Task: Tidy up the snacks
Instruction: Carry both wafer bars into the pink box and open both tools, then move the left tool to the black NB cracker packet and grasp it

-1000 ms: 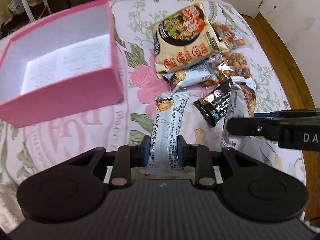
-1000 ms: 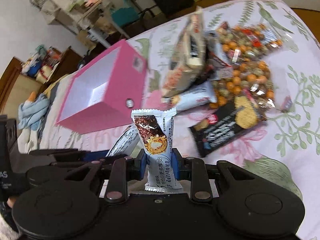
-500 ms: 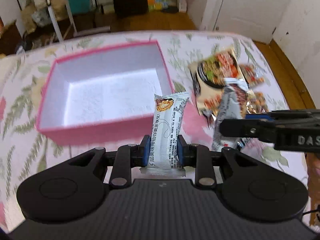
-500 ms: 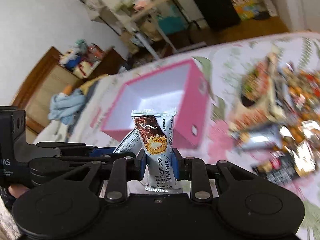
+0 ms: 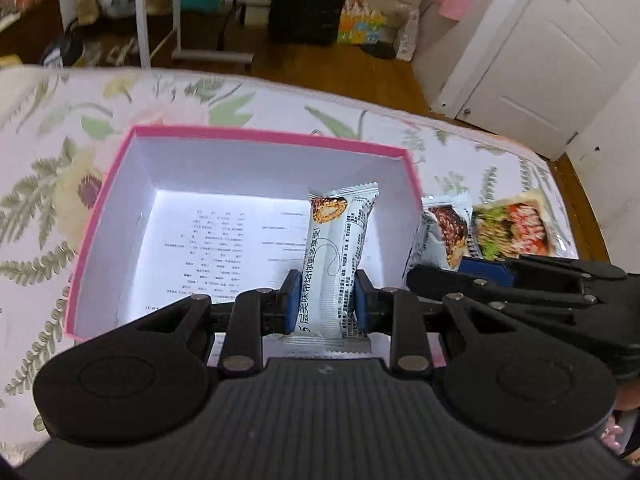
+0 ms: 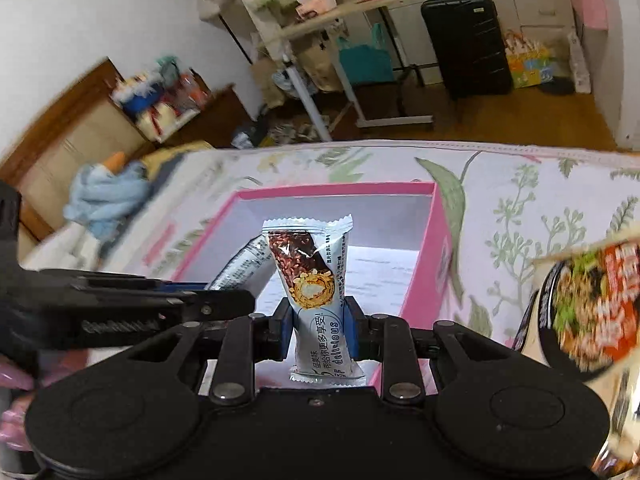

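**Both tools clamped, side by side, angled downward**

The left tool points steeply down, its blue pads pressed on a silver wrapped bar. The right tool sits just beside it on the right, also tilted down, pads gripping a second bar of the same kind. Fingertips of the person's left hand show behind the left tool.

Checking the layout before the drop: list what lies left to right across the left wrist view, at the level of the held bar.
Floral bedspread → pink box → wafer bar held in the left tongs → second wafer bar in the right tongs → noodle packet.
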Available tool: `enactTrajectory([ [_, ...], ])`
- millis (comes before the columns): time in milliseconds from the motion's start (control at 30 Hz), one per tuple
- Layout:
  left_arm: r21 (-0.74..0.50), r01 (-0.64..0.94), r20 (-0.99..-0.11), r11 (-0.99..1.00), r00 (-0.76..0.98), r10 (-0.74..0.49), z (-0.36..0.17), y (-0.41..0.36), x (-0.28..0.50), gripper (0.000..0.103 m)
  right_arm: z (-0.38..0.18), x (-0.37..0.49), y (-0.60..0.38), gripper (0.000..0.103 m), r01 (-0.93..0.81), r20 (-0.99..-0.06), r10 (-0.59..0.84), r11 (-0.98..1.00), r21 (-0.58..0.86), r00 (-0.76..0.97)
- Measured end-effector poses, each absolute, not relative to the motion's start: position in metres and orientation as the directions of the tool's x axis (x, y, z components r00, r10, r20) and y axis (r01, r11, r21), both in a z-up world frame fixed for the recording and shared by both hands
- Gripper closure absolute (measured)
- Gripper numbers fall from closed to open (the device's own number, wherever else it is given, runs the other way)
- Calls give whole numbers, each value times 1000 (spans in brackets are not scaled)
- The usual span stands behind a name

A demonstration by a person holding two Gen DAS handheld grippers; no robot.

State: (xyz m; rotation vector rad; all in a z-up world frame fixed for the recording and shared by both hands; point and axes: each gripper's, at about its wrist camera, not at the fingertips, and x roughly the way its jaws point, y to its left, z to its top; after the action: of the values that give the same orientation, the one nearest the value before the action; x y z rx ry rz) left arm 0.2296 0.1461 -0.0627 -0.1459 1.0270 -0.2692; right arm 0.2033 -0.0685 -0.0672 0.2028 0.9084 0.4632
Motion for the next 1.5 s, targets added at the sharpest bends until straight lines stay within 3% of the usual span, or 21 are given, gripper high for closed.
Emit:
enactTrajectory([
  [300,-336,17,-845,942,435,-310,-124,163,280,77,-95,261,-9,73,-394,-842,242,918,38,483],
  [467,-401,2,-838,916,404,-368,-141,158,303,77,-110,273,0,73,-433,-866,190,901,-34,462],
  [633,-387,-25,-860,922,371,-351,-152,144,311,75,-117,269,13,72,-455,-858,118,879,-144,501],
  [700,-375,-45,-865,926,376,-332,-153,144,311,73,-120,269,17,65,-461,-854,94,869,-180,511],
  [767,-364,-36,-862,931,391,-322,-151,142,307,70,-118,268,16,57,-454,-851,93,873,-180,516],
  [900,-335,2,-848,942,434,-303,-138,145,295,65,-108,260,9,51,-440,-843,123,887,-144,524],
  [1100,-280,89,-827,956,483,-287,-105,149,266,64,-78,233,-3,42,-438,-827,181,895,-86,532],
  [1500,-191,301,-770,935,545,-332,-22,121,191,58,-15,146,-44,30,-488,-754,301,872,-29,583],
])
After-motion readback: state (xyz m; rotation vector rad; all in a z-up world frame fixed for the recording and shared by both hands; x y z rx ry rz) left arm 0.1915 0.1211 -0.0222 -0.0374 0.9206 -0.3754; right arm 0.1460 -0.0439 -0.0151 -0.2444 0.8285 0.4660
